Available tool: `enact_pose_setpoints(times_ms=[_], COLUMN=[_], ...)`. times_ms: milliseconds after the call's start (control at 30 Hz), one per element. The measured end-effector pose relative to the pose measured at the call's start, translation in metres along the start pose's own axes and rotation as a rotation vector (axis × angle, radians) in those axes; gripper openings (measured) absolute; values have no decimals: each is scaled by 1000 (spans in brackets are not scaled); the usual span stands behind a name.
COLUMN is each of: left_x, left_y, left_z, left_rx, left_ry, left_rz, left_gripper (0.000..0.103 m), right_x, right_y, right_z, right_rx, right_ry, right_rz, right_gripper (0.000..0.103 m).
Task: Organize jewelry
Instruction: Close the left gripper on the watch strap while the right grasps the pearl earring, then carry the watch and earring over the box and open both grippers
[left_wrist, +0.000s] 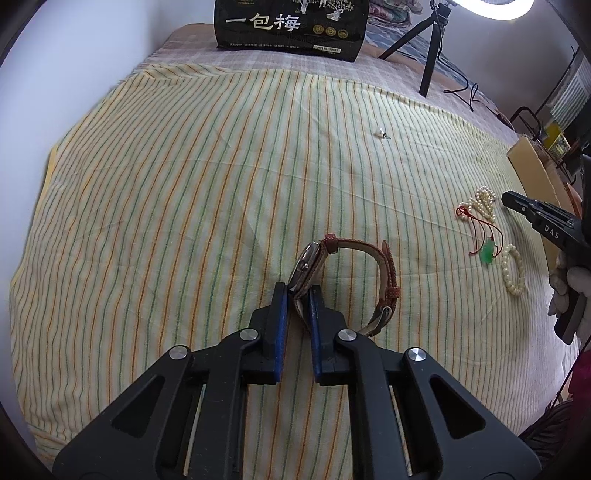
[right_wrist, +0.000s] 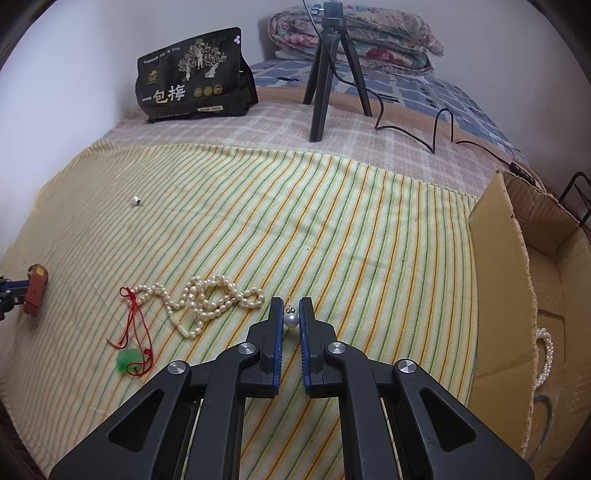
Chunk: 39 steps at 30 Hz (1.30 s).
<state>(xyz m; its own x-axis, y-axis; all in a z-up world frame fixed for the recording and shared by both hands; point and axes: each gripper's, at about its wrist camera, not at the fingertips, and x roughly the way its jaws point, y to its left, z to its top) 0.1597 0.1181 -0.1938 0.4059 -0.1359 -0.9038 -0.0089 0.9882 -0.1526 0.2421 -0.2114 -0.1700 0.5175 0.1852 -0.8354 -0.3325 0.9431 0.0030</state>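
My left gripper (left_wrist: 298, 291) is shut on a wristwatch (left_wrist: 314, 266) with a brown strap, held just above the striped cloth (left_wrist: 184, 203). My right gripper (right_wrist: 291, 308) is shut on a pearl earring (right_wrist: 290, 319); the pearl sits between the blue pads. A pearl necklace (right_wrist: 207, 301) and a green pendant (right_wrist: 129, 362) on a red cord lie left of the right gripper. A second pearl earring (left_wrist: 380, 133) lies alone farther back on the cloth. A pearl bracelet (left_wrist: 513, 269) lies near the pendant. The watch also shows in the right wrist view (right_wrist: 35, 290).
An open cardboard box (right_wrist: 495, 258) stands at the right edge with a pearl bracelet (right_wrist: 545, 354) inside. A black snack bag (right_wrist: 192, 77), a tripod (right_wrist: 325, 74) with a cable and folded quilts stand at the back.
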Motion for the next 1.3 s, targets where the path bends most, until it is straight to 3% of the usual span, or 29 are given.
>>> enact_pose_setpoints(times_ms=[533,1300], left_x=[-46,-66], left_y=[-44,-180], left_z=[13,43], left_rx=[21,165], left_ry=[-90,-153], left_rz=[-88,-226], left_gripper=[9,9], right_x=[-46,-115], right_y=[-15,-96], right_z=[5,-27], right_rx=[34,171], right_ry=[-89,-182], right_rz=[-4,-79], right_gripper=[7,7])
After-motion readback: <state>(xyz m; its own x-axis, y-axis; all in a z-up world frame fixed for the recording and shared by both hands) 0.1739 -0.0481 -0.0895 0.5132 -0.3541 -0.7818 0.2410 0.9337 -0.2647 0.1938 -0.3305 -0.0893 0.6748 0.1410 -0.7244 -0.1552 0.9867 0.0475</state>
